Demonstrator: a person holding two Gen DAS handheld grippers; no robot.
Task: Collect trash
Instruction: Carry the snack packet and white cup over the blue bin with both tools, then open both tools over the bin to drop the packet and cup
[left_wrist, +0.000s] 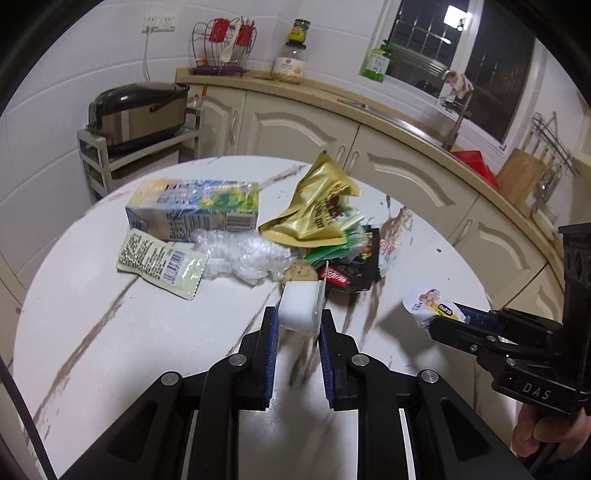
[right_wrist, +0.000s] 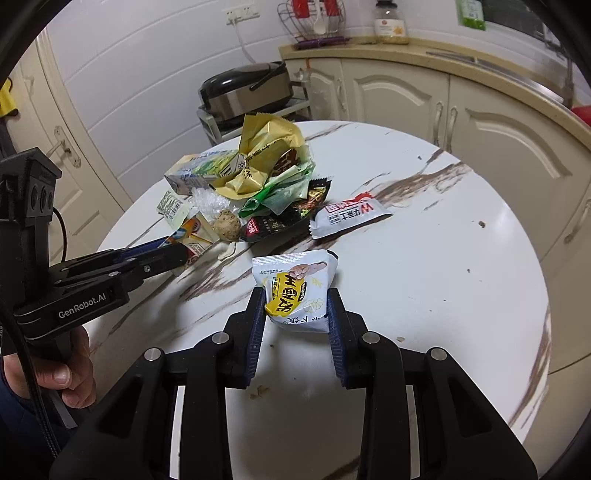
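Trash pile (left_wrist: 288, 229) beyond white cup (left_wrist: 301, 308) in left gripper (left_wrist: 298, 328)

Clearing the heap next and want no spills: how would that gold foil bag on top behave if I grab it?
The gold foil bag looks crumpled and torn open, so probably floppy and light. Its shiny film may slip between the pads. It rests on the green wrappers, so lifting it could drag them along.

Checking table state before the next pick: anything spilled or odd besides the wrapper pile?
Yes. Small brown crumbs lie scattered on the table near the right hand-held gripper, apart from the pile. A lumpy beige food piece sits loose among the wrappers.
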